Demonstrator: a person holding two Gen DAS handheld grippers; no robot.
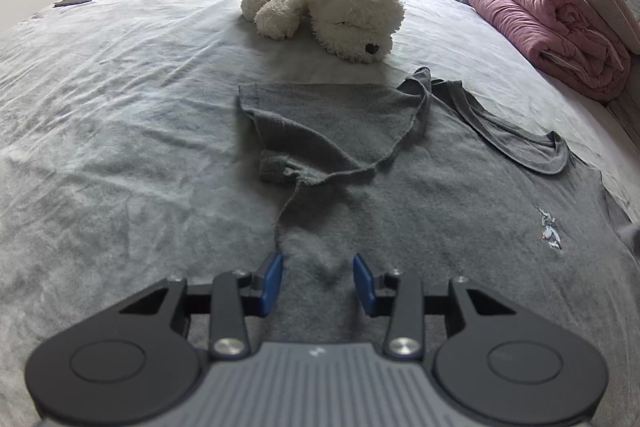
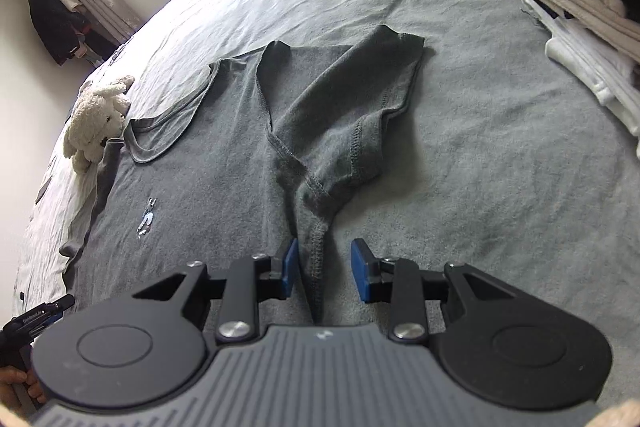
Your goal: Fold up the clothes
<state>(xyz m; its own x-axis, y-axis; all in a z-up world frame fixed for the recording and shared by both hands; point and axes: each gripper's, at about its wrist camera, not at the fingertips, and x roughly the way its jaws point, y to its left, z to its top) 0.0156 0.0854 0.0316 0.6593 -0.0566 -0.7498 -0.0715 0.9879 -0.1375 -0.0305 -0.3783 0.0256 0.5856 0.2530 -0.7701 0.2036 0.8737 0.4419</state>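
Left wrist view: left gripper jaws spread over the grey T-shirt on the bed, sleeve folded inward; right wrist view: right gripper jaws spread astride its side hem, unpinched; next likely regrasp for the lengthwise fold.

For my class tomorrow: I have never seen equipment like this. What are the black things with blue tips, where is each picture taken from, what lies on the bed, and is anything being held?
Each black device is a hand-held two-finger gripper, and a camera on it looks forward along its blue-padded fingers. One picture comes from the left gripper, the other from the right gripper. There is no robot arm; a person carries both.

On the grey bed sheet lies a grey T-shirt with both sleeves folded inward. Beyond it are a white plush dog and a rolled pink quilt; a stack of folded clothes lies to one side.

Both grippers stand open. Cloth lies between the fingers, but the pads do not press it, so nothing is held.
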